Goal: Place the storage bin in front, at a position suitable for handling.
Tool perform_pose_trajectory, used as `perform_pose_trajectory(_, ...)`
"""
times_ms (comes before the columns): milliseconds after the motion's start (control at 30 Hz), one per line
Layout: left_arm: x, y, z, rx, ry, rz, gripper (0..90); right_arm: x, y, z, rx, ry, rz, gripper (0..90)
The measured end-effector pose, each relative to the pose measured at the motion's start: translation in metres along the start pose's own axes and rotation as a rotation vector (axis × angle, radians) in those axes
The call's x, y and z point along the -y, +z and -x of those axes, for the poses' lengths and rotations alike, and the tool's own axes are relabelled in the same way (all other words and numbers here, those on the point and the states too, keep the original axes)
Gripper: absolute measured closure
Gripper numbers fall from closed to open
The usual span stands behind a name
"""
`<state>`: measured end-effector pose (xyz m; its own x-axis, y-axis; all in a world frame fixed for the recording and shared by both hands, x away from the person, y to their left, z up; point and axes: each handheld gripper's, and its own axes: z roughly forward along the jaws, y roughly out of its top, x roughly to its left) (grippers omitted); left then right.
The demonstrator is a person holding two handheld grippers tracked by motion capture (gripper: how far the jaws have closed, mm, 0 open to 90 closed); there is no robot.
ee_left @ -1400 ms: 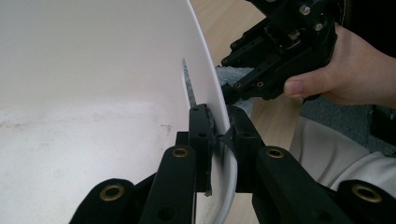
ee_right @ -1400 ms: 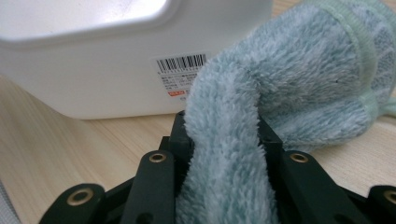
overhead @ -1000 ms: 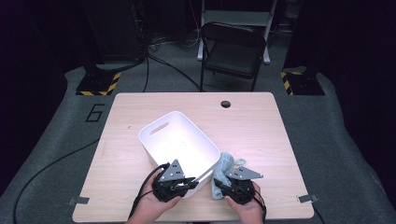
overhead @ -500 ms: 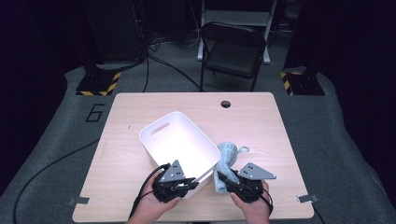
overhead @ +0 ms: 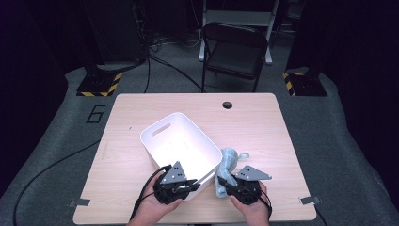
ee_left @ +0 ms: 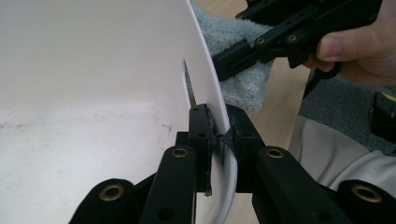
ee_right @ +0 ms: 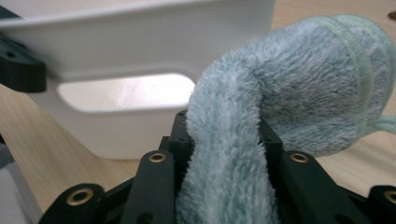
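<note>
On the light wooden table (overhead: pixel 122 141), a white plastic bin (overhead: pixel 181 141) stands at an angle near the person's edge, its open top up and a slot handle showing in the far end wall. The left gripper (overhead: pixel 181 184) sits at the bin's near end, and the left gripper view shows its two black jaws drawn close together on the thin white wall (ee_left: pixel 205 93), one jaw inside the bin and one outside, pads pressed against the plastic just under the handle cut-out. Just to the right of the bin lies a pale blue-green fluffy towel (overhead: pixel 227 167), bunched into a long roll with a small loop at its far end; its near end is raised off the table. The right gripper (overhead: pixel 231 186) holds that end: in the right gripper view the towel (ee_right: pixel 243 154) rises out from between the jaws, which are pinched narrowly on the pile, and bends over to the right in a thick fold with a stitched border. Behind it in that view the bin's end wall (ee_right: pixel 140 84) and handle opening stand close, beside the towel. Beyond the table a dark folding chair (overhead: pixel 233 49) stands on the grey floor
</note>
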<state>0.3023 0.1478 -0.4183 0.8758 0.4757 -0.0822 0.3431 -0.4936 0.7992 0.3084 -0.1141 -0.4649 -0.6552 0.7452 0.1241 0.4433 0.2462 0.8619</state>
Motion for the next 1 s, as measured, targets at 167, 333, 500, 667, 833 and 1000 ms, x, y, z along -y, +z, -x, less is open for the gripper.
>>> perform_pose_trajectory(167, 0.000, 0.000, 0.000, 0.004, -0.005, 0.001, 81.9, 0.012, 0.013, 0.002, -0.004, 0.014, -0.067, 67.7)
perform_pose_trajectory(333, 0.000, 0.000, 0.000, 0.004, -0.003, 0.001, 81.9, 0.022, 0.025, 0.007, -0.013, 0.043, -0.111, 67.8)
perform_pose_trajectory(500, 0.000, 0.000, 0.000, 0.004, -0.003, 0.001, 81.9, 0.026, 0.028, 0.007, -0.015, 0.065, -0.116, 67.8)
perform_pose_trajectory(667, 0.000, 0.000, 0.000, 0.004, -0.003, 0.001, 81.8, 0.025, 0.026, 0.005, -0.004, 0.068, -0.114, 67.7)
perform_pose_trajectory(833, 0.000, 0.000, 0.000, 0.001, -0.006, 0.001, 81.8, 0.018, 0.020, 0.001, -0.001, 0.055, -0.082, 67.6)
perform_pose_trajectory(1000, 0.000, 0.001, 0.001, -0.003, -0.014, 0.007, 81.7, 0.008, 0.008, -0.004, -0.011, 0.050, -0.031, 67.6)
